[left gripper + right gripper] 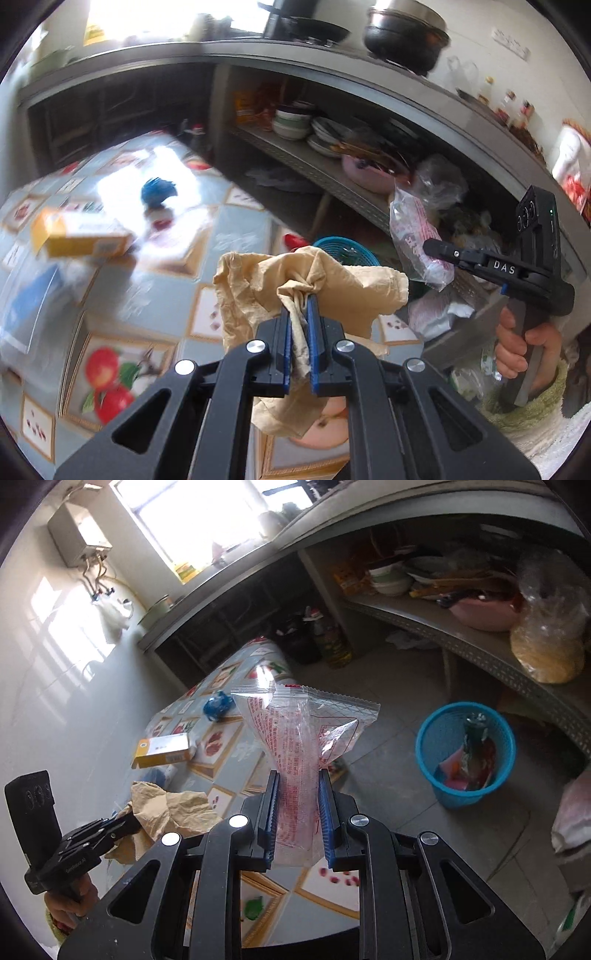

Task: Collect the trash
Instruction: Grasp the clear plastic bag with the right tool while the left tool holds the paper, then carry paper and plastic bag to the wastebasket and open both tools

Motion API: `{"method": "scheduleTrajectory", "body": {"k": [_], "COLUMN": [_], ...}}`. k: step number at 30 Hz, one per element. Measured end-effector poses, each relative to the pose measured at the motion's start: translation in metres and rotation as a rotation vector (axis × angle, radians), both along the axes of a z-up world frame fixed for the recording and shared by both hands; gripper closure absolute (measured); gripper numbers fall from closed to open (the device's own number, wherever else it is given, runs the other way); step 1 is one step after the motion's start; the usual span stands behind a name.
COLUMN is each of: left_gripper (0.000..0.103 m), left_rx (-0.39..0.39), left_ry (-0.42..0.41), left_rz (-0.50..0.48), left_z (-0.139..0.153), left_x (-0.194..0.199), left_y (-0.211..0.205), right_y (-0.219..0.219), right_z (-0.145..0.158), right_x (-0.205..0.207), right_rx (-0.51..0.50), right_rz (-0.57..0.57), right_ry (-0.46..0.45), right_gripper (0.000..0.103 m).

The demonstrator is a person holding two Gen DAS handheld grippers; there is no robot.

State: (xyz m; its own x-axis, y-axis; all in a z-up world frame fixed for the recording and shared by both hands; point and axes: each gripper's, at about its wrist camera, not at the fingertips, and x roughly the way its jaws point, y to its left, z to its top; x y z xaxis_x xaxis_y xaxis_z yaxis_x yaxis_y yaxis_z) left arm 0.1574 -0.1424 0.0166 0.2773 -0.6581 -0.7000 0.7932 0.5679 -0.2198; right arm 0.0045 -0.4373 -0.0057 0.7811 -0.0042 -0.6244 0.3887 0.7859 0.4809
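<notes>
The left gripper [298,306] has its jaws pinched tight on a crumpled brown paper [258,288], which bunches above the blue pads and hangs below them, over the near part of the bench [229,236]. The right gripper [298,794] holds a clear plastic bag [303,723] between jaws that stand a little apart, the pads pressing its lower part; the bag fans out above them and carries rows of red print (too small and creased to read).

In the left wrist view the right gripper [439,249] shows at the right, with "DAS" in white letters on its side, gripped by a hand [517,350] in a green cuff. In the right wrist view the left gripper [127,823] shows at the lower left with the brown paper at its tips; the small grey lettering on its body is not legible.

The bench wears a cloth printed with fruit panels. On its far part lie a yellow box [164,751] (its label unreadable) and a blue crumpled wad [218,705]. On the floor to the right, below the shelf [443,627] of bowls and plates, stands a blue bin [436,746] with wrappers and a bottle already inside.
</notes>
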Motion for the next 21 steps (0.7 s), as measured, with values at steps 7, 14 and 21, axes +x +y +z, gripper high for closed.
{"method": "scheduleTrajectory", "body": {"k": [7,14,21], "left_gripper": [0.096,0.096,0.095], "left_rx": [0.070,0.250,0.475], "left_ry": [-0.003,0.154,0.338], "left_rz": [-0.176,-0.345,-0.358], "left_z": [0.001,-0.052,-0.151], "left_x": [0.000,0.023,0.062], "left_y": [-0.105,-0.234,-0.349], "right_y": [-0.062,-0.112,-0.162], "right_z": [-0.032,-0.071,-0.141], "right_x": [-0.046,-0.049,-0.002], "right_rx": [0.081,0.118,0.183], "right_rz": [-0.165,-0.243,-0.248], "right_ry": [0.006,0.052,0.181], "right_gripper": [0.084,0.084,0.084]}}
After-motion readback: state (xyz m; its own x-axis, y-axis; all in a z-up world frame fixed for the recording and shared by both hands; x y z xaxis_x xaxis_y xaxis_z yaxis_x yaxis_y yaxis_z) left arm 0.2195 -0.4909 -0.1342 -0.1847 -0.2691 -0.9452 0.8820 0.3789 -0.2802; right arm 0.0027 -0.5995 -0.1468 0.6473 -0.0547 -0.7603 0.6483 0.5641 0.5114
